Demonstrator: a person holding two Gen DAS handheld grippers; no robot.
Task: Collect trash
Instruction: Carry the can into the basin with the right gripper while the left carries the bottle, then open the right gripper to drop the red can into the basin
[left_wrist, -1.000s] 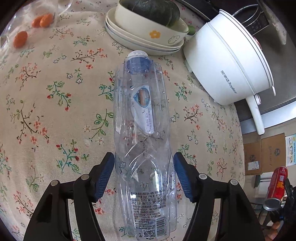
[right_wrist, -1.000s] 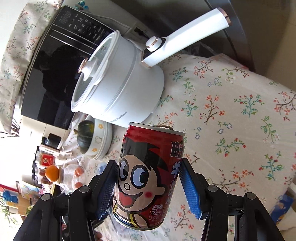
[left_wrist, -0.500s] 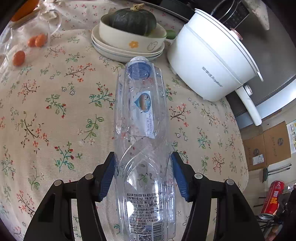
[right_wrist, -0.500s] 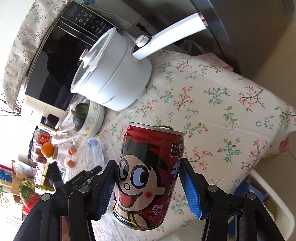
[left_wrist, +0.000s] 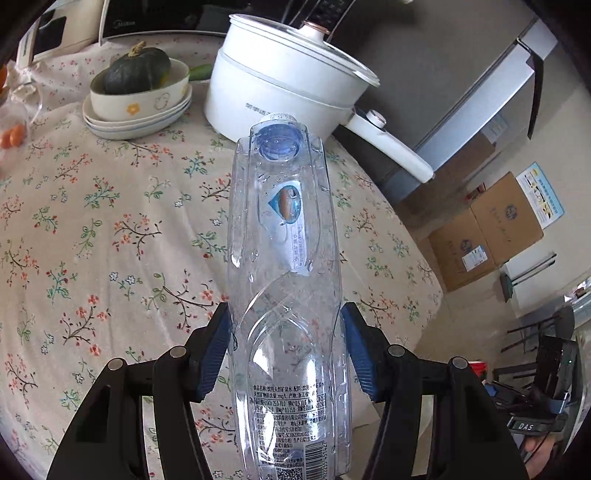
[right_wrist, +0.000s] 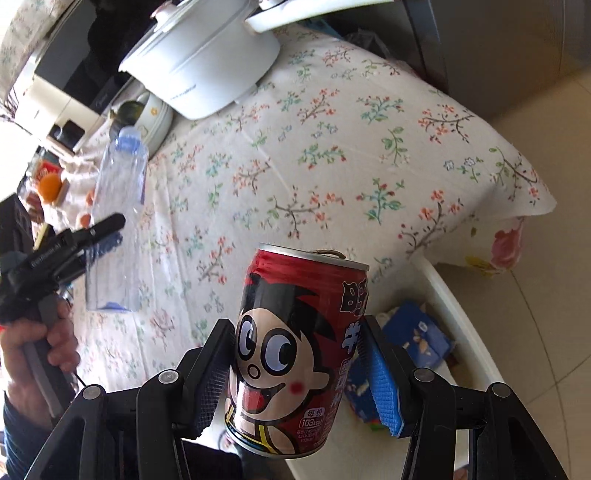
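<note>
So the left gripper (left_wrist: 286, 347) is clamped on a clear plastic bottle (left_wrist: 284, 258), blue pads pressed into its lower half, cap end pointing toward the top of the frame. It's thin, ribbed, see-through plastic with a small label and a barcode near the bottom edge. The right gripper (right_wrist: 299, 363) has a red drink can (right_wrist: 291, 350) squeezed between its blue pads, upright in the lower middle of the frame, shiny metal with a cartoon face printed on it and the pull tab visible on top.

The right wrist view gets you stuff the left one doesn't: the bottle (right_wrist: 118, 218) from the side at the left of the frame, held up above the floral tablecloth (right_wrist: 332, 147), plus the hand (right_wrist: 37, 354) on the other tool's handle. It also shows a white bin (right_wrist: 458, 332) at lower right, past the table edge, with blue wrappers inside; the can sits partly in front of it.

The left view shows, in the upper part of the frame, a white lidded pot (left_wrist: 288, 81) with a long handle, right behind the bottle cap, and a dark green squash (left_wrist: 136, 72) in a cream bowl (left_wrist: 147, 103) stacked on plates. Cardboard boxes (left_wrist: 487, 229) sit on the floor at right.
</note>
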